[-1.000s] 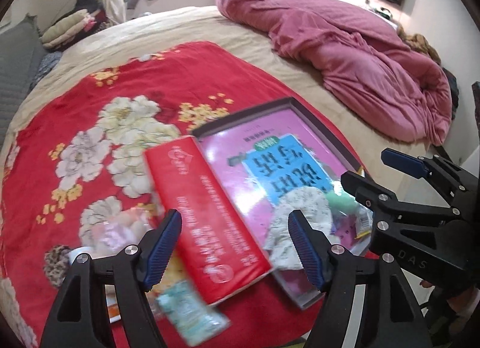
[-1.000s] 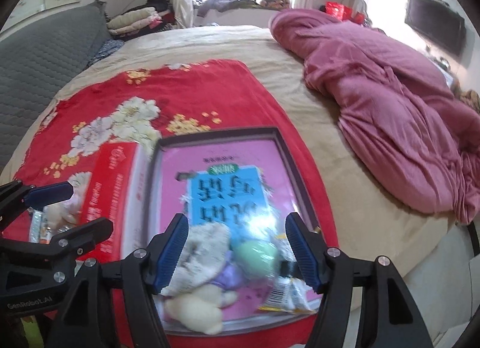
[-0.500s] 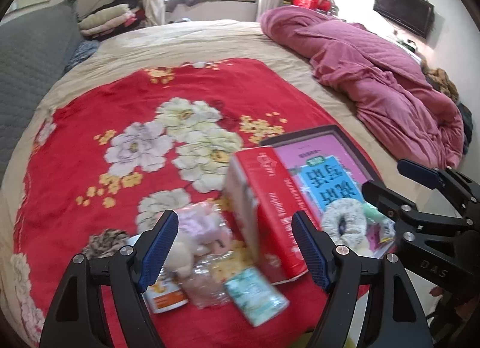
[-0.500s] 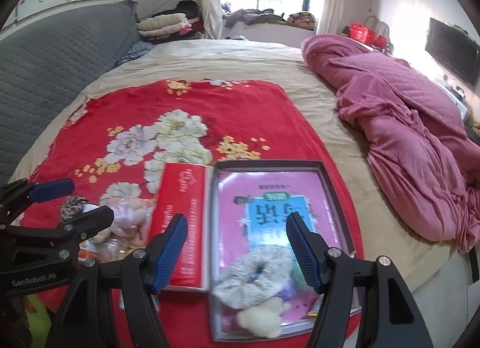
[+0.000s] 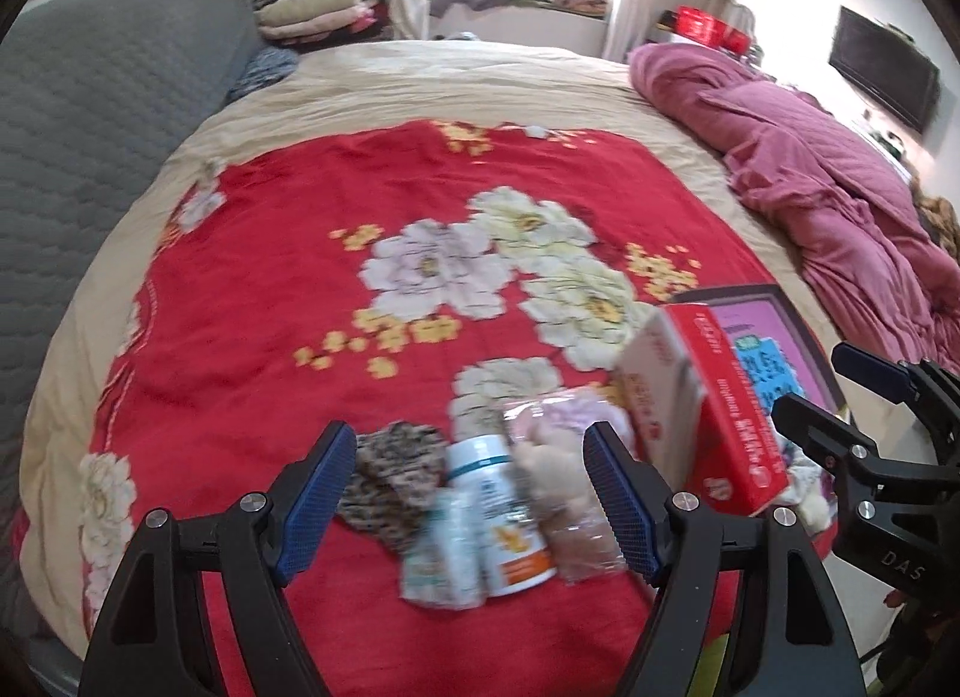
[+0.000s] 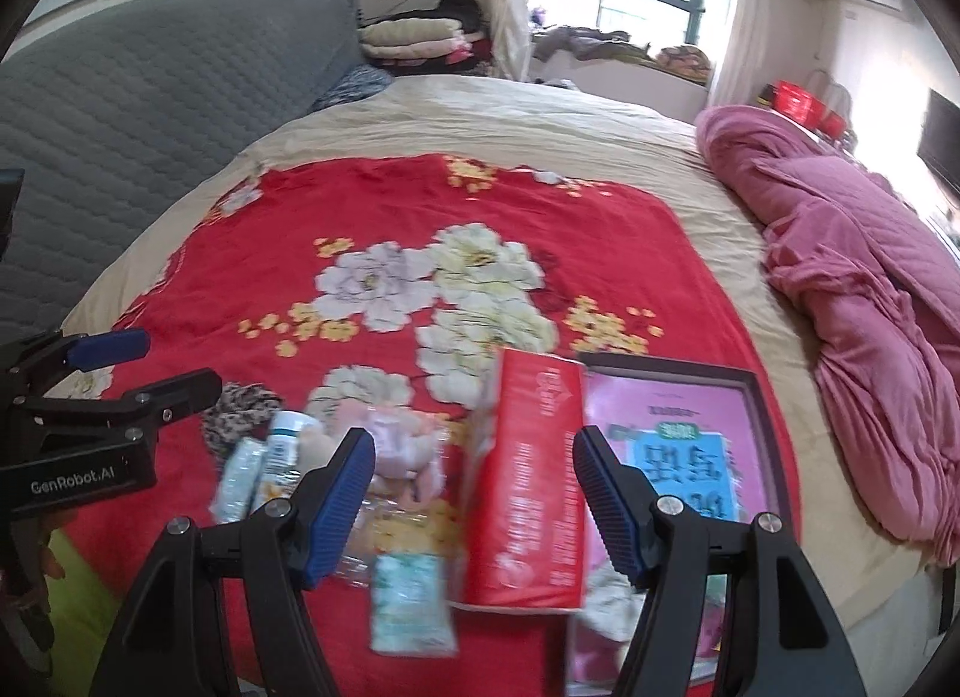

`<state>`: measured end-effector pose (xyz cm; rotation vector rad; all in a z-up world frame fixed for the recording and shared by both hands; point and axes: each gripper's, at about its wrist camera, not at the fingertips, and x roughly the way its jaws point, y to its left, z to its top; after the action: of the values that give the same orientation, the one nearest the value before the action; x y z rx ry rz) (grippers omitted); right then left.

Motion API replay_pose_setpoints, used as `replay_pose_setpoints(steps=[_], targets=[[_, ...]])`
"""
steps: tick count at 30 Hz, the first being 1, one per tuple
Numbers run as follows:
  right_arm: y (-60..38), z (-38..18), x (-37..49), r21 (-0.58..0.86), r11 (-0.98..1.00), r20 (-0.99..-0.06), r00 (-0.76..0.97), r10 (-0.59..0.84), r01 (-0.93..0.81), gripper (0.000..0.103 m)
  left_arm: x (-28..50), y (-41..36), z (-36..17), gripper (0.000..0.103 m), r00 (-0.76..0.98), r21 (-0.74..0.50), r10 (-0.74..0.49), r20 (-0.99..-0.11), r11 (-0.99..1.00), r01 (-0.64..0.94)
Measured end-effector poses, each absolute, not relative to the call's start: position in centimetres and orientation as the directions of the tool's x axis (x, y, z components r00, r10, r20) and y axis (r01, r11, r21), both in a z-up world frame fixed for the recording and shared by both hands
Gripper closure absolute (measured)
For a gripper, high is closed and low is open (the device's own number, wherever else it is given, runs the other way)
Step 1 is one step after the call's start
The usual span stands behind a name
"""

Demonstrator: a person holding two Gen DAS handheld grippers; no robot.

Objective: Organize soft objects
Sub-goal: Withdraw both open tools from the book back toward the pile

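Observation:
A pile of small items lies on the red flowered blanket (image 5: 300, 253): a leopard-print scrunchie (image 5: 390, 481), a white bottle (image 5: 501, 511), a pink soft toy in clear wrap (image 5: 558, 445) and a pale green packet (image 6: 408, 601). A red box (image 5: 714, 397) stands beside a dark-rimmed tray (image 6: 762, 397) with a pink sheet inside. My left gripper (image 5: 468, 505) is open and empty, its fingers either side of the bottle and scrunchie. My right gripper (image 6: 474, 499) is open and empty, over the red box (image 6: 528, 475). Soft items in the tray are mostly hidden.
A crumpled pink quilt (image 5: 840, 187) lies on the right of the bed. A grey quilted headboard (image 5: 90, 114) stands on the left. Folded clothes (image 5: 318, 12) and a window are at the back. The bed's near edge is just below the pile.
Both grippers have swung left, from the tray toward the pile of items. The tray has slid to the right of both views. Both grippers stay open and empty.

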<state>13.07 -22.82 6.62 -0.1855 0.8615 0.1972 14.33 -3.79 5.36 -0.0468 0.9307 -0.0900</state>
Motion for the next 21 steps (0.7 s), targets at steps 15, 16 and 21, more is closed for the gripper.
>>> replay_pose_setpoints(steps=[15,16,21], targets=[[-16.0,3.2,14.7,-0.082,0.935,-0.815,0.563,0.137,-0.345,0.035,14.1,2.6,1.9,0.024,0.547,-0.093,-0.06,-0.835,0.995,-0.033],[-15.8,2.9,14.8,-0.083,0.934,-0.819,0.558,0.134,-0.346,0.035,14.1,2.8,1.5,0.024,0.541,-0.093,-0.059,-0.839,0.995,-0.035],[-15.5,1.2,14.8,-0.085,0.93,-0.839,0.529,0.126,-0.357,0.035,14.2,3.6,-0.2,0.024,0.516,-0.086,-0.05,-0.855,0.995,-0.047]])
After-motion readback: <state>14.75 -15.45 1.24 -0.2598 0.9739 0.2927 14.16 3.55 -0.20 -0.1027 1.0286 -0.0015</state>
